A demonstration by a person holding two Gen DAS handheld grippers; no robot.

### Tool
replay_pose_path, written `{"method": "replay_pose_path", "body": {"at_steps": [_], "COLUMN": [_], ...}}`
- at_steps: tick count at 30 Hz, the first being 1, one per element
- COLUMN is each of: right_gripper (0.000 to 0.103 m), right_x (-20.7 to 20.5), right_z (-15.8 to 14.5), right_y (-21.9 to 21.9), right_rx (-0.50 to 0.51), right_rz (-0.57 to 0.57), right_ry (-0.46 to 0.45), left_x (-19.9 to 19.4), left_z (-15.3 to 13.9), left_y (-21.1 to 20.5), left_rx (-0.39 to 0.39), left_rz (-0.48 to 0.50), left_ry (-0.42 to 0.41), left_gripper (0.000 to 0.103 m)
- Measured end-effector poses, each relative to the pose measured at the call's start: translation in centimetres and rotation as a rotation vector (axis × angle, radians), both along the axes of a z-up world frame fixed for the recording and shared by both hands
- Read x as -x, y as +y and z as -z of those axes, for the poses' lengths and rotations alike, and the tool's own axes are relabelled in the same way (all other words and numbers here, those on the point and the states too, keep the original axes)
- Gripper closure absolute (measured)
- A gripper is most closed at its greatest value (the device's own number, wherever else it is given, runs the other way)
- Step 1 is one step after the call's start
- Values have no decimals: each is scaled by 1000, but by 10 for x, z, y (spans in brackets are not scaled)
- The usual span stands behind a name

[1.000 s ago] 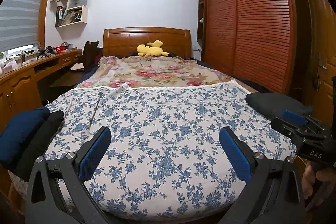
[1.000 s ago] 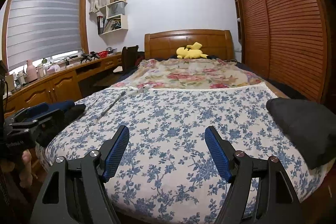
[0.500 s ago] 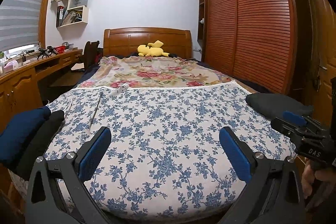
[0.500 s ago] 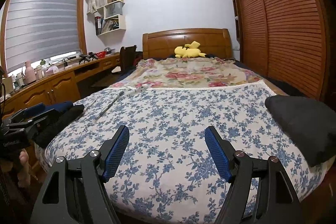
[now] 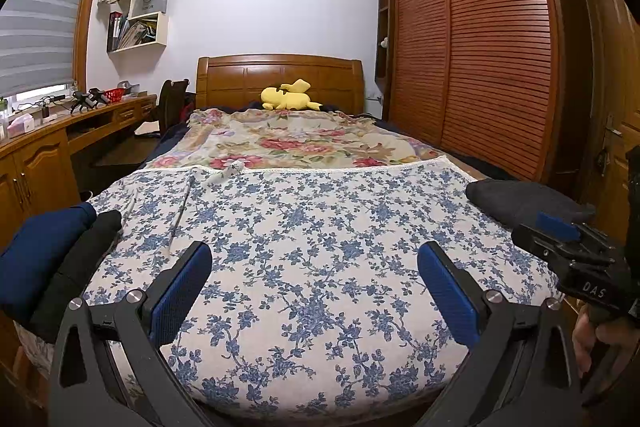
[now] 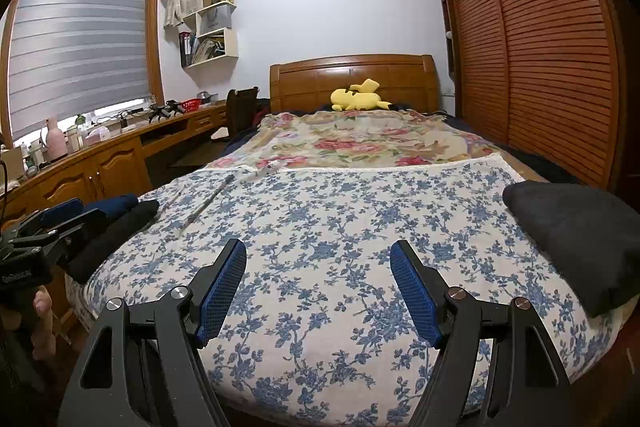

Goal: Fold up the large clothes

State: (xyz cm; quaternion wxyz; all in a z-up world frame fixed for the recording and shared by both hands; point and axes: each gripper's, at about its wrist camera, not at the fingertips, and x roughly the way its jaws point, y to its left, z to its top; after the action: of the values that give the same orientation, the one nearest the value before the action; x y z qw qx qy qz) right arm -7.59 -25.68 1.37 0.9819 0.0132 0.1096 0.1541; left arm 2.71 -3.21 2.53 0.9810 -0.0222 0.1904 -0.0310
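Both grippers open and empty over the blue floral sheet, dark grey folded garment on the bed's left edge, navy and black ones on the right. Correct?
Sides are swapped. The right wrist view shows the dark grey folded garment on the bed's right edge, the navy and black ones on the left. Both the left gripper and right gripper are open, empty, over the blue floral sheet.

Middle of blue-floral sheet (image 5: 320,247) bare from 6 to 12 o'clock, free passage there. Folded navy and black clothes (image 5: 52,263) block the 9 o'clock edge; dark grey folded garment (image 6: 576,239) blocks 3 o'clock. Thin cord (image 5: 180,215) lies at 10 o'clock. Yellow plush (image 5: 288,99) far off at 12.
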Motion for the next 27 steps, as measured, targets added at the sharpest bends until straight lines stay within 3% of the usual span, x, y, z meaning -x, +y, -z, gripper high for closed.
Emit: {"method": "replay_pose_path", "body": {"at_steps": [27], "right_gripper": [27], "right_x": [0], "right_z": [0], "right_y": [-2], "right_rx": [-4], "right_rz": [-1], "right_ry": [1], "left_x": [1], "left_z": [2], "left_y": [-1], "left_rx": [-1], "left_rz": [0], "left_ry": [-1], "left_gripper": [0]}}
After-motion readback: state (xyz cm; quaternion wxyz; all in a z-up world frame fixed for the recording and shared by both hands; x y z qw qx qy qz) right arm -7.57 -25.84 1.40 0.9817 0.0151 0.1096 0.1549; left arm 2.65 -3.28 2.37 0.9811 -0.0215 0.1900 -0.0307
